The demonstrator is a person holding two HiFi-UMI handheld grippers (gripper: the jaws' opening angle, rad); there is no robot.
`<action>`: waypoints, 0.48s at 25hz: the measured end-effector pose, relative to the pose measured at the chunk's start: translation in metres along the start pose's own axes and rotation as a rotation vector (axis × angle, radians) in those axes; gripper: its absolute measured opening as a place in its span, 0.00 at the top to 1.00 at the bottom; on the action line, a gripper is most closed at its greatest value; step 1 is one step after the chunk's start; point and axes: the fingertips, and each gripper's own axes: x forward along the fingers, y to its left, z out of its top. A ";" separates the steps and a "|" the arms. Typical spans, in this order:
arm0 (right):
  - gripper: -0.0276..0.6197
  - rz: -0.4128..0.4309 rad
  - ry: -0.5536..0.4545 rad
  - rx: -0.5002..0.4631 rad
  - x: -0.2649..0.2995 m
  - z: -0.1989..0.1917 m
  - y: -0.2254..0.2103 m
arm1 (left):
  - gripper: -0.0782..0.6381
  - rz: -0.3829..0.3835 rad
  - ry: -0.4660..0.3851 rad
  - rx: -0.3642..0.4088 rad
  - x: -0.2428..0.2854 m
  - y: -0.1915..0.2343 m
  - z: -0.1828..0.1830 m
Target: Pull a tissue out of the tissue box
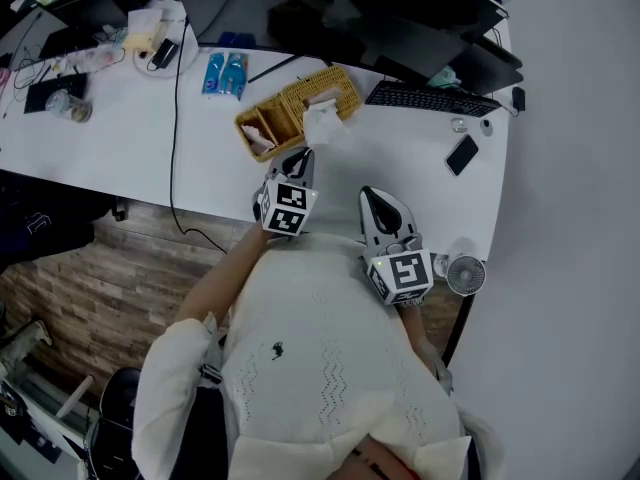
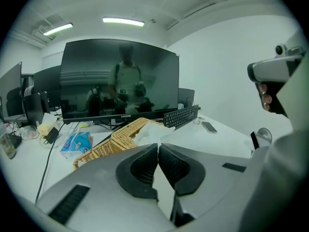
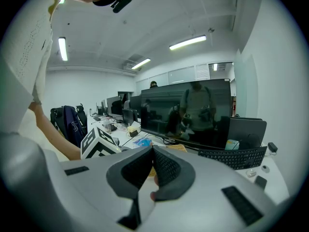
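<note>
Tissue box [image 1: 290,108], a woven wicker one, sits on the white bench [image 1: 130,138] just far of the person, with its long axis running from near-left to far-right. Tissue [image 1: 323,123] stands out of the box's right half and spills over the near edge toward the left hand-held gripper [image 1: 302,155]. That gripper is directly near of the tissue and its tips reach the tissue's near edge. In the left gripper view the jaws are pressed together, with white tissue right at the tips. It looks pinched, though only a sliver shows between the pads, so the hold is probably thin. Right hand-held gripper [image 1: 368,196] is further back and to the right, close to the person's body and well apart from the box. Its jaws are closed too, with no object between them. The left one is clearly the nearer and the working one. Judgement: the grab looks made and the pull-out is not finished, since most of the tissue is bunched over the box. Next move likely needs a draw toward the near side and up, away from the box. Nothing holds the box down, so it could slide or lift with the tissue. Keyboard [image 1: 430,98] and phone [image 1: 462,154] lie to the right, out of the way.
</note>
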 end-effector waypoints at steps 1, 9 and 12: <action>0.96 0.000 0.000 0.001 0.000 0.000 0.000 | 0.87 0.000 -0.010 0.010 -0.002 0.000 0.003; 0.96 -0.005 -0.006 0.018 0.000 -0.001 -0.002 | 0.87 -0.016 -0.060 0.053 -0.019 -0.002 0.017; 0.96 -0.008 -0.009 0.025 -0.001 -0.001 -0.002 | 0.87 -0.043 -0.082 0.063 -0.026 -0.003 0.023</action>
